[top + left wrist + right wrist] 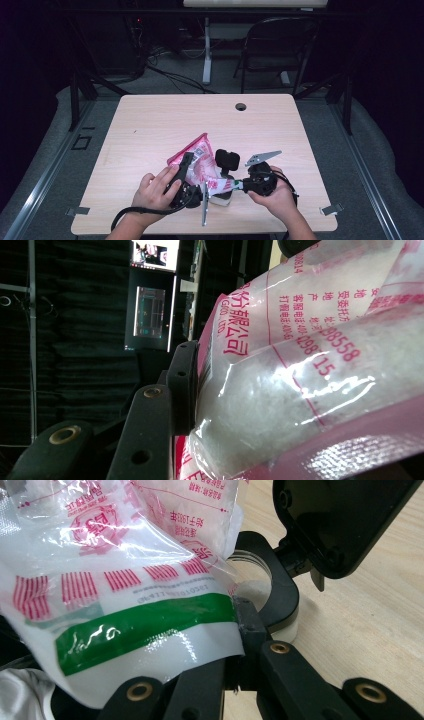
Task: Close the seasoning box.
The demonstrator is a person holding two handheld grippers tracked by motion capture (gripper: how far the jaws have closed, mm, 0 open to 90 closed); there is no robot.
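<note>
A pink and white plastic bag [199, 159] of white powder is held tilted just above the table between both grippers. My left gripper [191, 164] is shut on the bag's bulging body; in the left gripper view one black finger [182, 385] presses against the bag [300, 365]. My right gripper [239, 185] is shut on the bag's lower corner, and its tips [239, 625] pinch the bag [125, 580] by the green band. Under that corner stands a small jar [221, 198] with a black rim [282, 597] and its black flip lid [340, 520] raised.
The wooden table [150, 120] has a round cable hole [241, 106] near its far edge. A dark folding chair [280, 45] and a desk leg stand on the floor beyond it. The person's hands come in at the near edge.
</note>
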